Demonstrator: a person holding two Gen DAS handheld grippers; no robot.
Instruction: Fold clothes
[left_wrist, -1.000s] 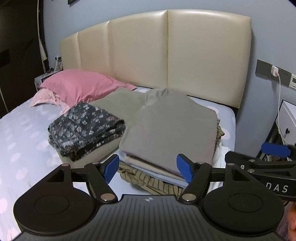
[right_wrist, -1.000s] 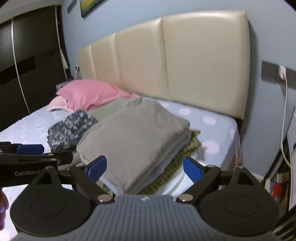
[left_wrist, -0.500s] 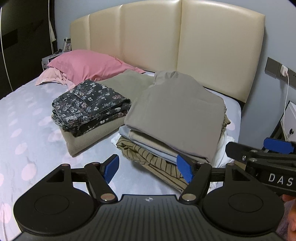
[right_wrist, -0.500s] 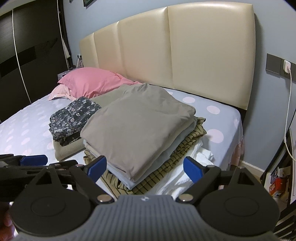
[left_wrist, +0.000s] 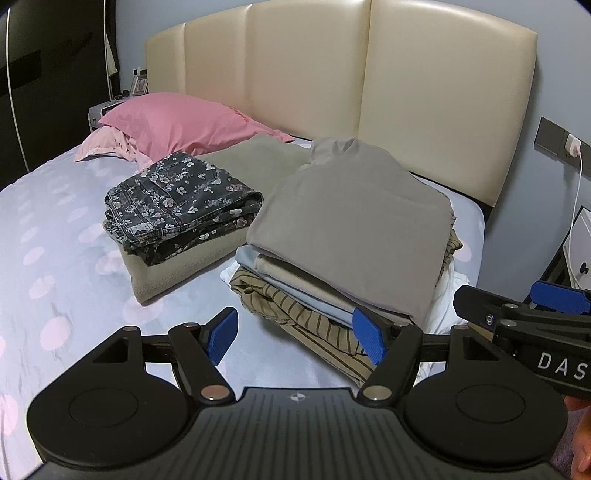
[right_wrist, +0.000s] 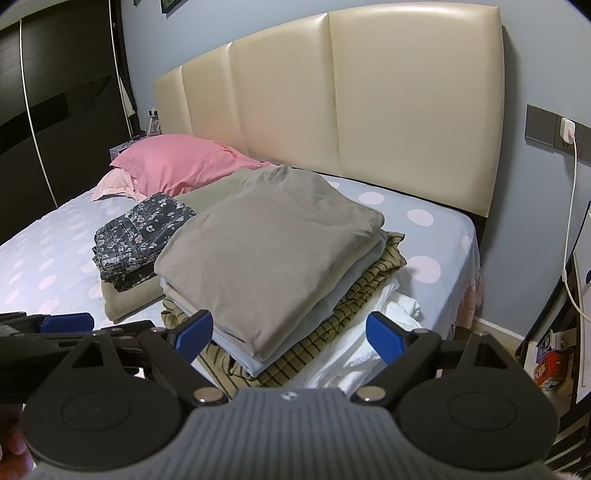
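Note:
A folded grey garment (left_wrist: 351, 221) tops a stack with a light blue piece, a beige piece, an olive striped garment (left_wrist: 295, 317) and a white cloth, near the bed's right edge. It also shows in the right wrist view (right_wrist: 266, 251). Folded floral jeans (left_wrist: 177, 199) lie on a folded beige piece (left_wrist: 173, 273) to the left. My left gripper (left_wrist: 295, 334) is open and empty, held back from the stack's near edge. My right gripper (right_wrist: 290, 332) is open and empty, in front of the stack; it also shows in the left wrist view (left_wrist: 524, 314).
A pink pillow (left_wrist: 177, 125) lies by the cream headboard (left_wrist: 332, 74). The spotted lilac sheet (left_wrist: 55, 229) spreads left. A white nightstand (left_wrist: 580, 251) and a wall socket with a charger cable (right_wrist: 569, 136) are right of the bed. A dark wardrobe (right_wrist: 55, 103) stands left.
Both grippers have pulled back and risen from the stack, so more of the bed and the stack's lower layers shows. Both stay open.

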